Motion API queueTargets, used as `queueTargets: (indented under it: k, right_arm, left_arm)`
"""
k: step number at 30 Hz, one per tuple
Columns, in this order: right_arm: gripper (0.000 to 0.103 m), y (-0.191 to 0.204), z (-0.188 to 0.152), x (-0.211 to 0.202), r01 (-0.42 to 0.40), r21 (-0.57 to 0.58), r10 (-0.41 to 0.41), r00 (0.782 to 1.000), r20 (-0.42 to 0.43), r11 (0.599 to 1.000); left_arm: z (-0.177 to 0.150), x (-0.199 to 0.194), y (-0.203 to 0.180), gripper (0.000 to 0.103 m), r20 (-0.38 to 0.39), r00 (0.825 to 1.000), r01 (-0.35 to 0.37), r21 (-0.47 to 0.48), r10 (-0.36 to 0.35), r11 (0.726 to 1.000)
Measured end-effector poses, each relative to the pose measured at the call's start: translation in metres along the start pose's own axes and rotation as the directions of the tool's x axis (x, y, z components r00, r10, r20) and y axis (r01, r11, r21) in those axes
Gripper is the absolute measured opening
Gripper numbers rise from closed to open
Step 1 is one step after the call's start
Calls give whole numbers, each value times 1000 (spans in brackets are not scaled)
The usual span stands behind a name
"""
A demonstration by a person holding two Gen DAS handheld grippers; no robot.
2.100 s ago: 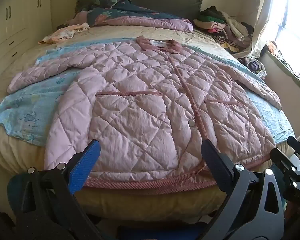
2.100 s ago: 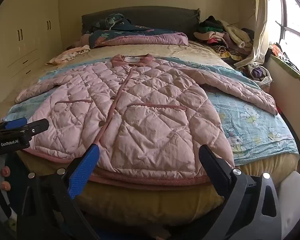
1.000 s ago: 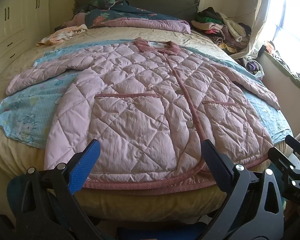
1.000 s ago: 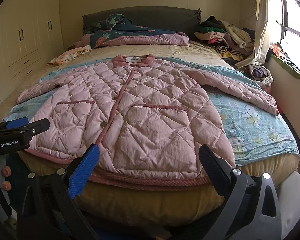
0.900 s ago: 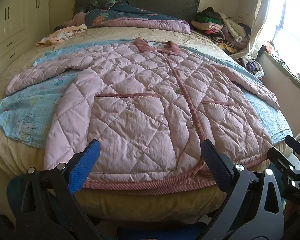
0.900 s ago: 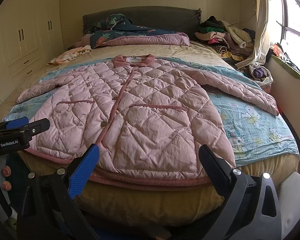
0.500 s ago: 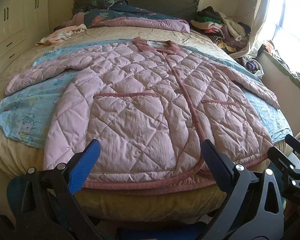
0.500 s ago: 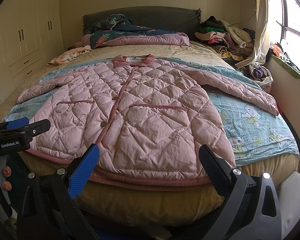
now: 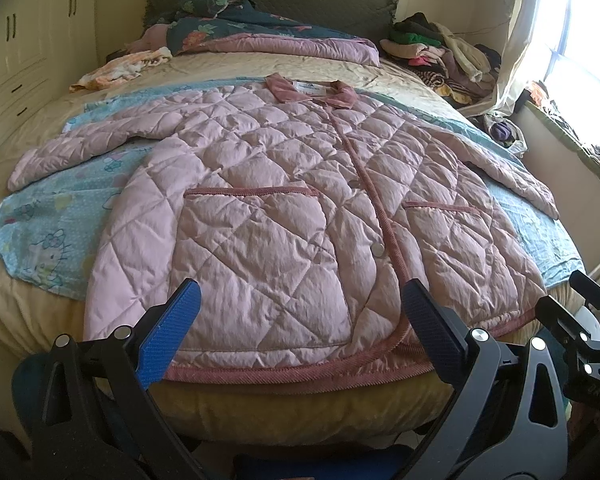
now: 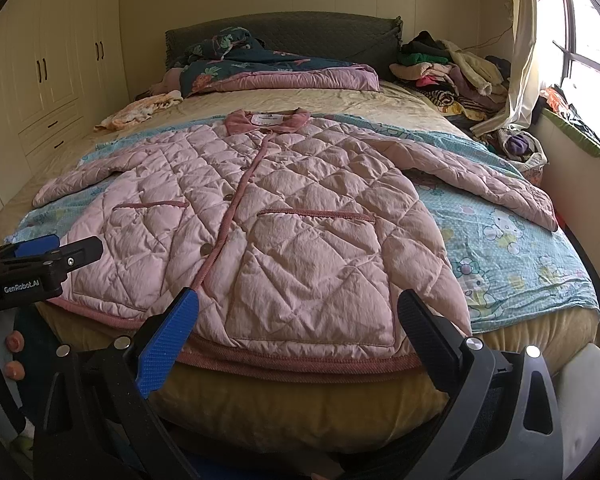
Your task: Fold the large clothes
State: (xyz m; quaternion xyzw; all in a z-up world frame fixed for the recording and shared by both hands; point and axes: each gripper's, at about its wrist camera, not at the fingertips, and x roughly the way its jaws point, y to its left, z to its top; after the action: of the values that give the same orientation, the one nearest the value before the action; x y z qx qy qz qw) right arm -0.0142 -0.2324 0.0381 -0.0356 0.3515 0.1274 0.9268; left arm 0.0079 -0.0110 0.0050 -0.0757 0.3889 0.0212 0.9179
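While both the left gripper and right gripper hang wide apart holding nothing, the jacket lies flat at the bed's foot edge. "GenRobot.AI" reads on the left gripper's body.

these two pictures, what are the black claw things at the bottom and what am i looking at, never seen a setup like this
No robot here: a person holds a two-finger gripper in each hand, and a fisheye camera on each looks forward along its fingers. One picture comes from the left gripper, the other from the right gripper. Both are open and hold nothing.

In front of them is a bed with a pink quilted jacket spread flat, front up, buttoned, sleeves out to the sides. It lies on a light blue cartoon-print sheet. Further back are a folded quilt and a pile of clothes. The jacket is not yet folded.
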Motion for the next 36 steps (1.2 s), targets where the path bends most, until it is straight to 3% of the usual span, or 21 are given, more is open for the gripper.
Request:
queueTargets:
  k: [12,25,36]
  right_arm:
    - [99,-13,32,20,15,-21,-16,1000,-27,1000]
    - [99,-31,97,47,51,-7,-51,999,6,999]
    - [99,-55,130,75,80,37,-80,997,-1,996]
  left_arm:
    - [25,17,6,95,1,1000,21,-8,-21,1000]
    - [88,45,0,95,17,1000,10,-19,-10,1000]
    - [131,73,-22,94,7,1000,19,3,-19,1000]
